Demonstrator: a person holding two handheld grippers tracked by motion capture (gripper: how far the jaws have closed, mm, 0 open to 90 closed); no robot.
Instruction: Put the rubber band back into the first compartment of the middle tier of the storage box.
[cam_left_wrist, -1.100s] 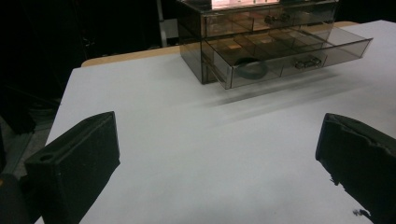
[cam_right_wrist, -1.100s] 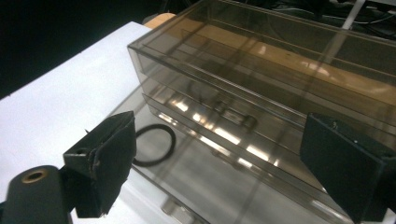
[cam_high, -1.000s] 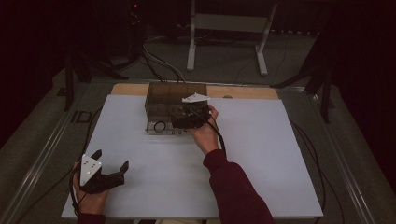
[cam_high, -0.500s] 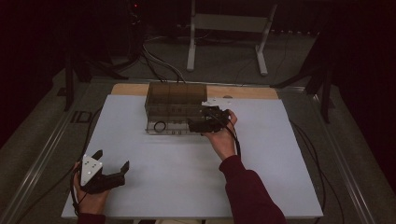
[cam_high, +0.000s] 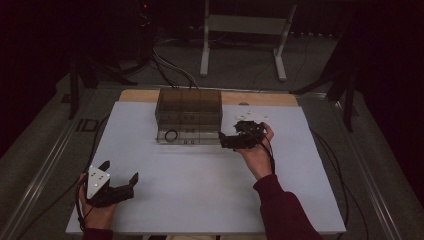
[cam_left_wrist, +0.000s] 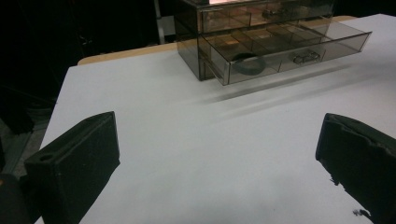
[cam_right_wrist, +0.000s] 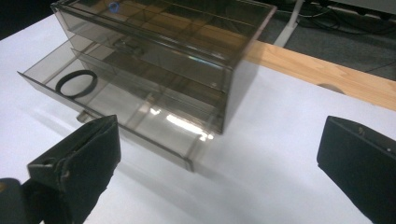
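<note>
A smoky clear drawer box (cam_high: 190, 106) stands at the back middle of the white table (cam_high: 200, 195). Its bottom drawer (cam_high: 187, 136) is pulled out, and a black ring (cam_high: 171, 135) lies in its left part. My right gripper (cam_high: 227, 140) hovers just right of the open drawer's end, pointing left, jaws wide open and empty. In the right gripper view, the box (cam_right_wrist: 187, 42), ring (cam_right_wrist: 76, 83) and gripper (cam_right_wrist: 217, 158) appear. My left gripper (cam_high: 120, 172) rests open at the front left. In the left gripper view, the gripper (cam_left_wrist: 217, 158) faces the box (cam_left_wrist: 261, 23) and ring (cam_left_wrist: 247, 63).
A small clear clasp-like item (cam_left_wrist: 303, 58) lies in a right compartment of the open drawer. A wooden strip (cam_high: 260, 98) runs along the table's back edge. Behind it stand a white metal frame (cam_high: 245, 25) and cables on the floor.
My right gripper has moved from the front of the box to the right and slightly nearer, past the drawer's right end. The left gripper has stayed put.
</note>
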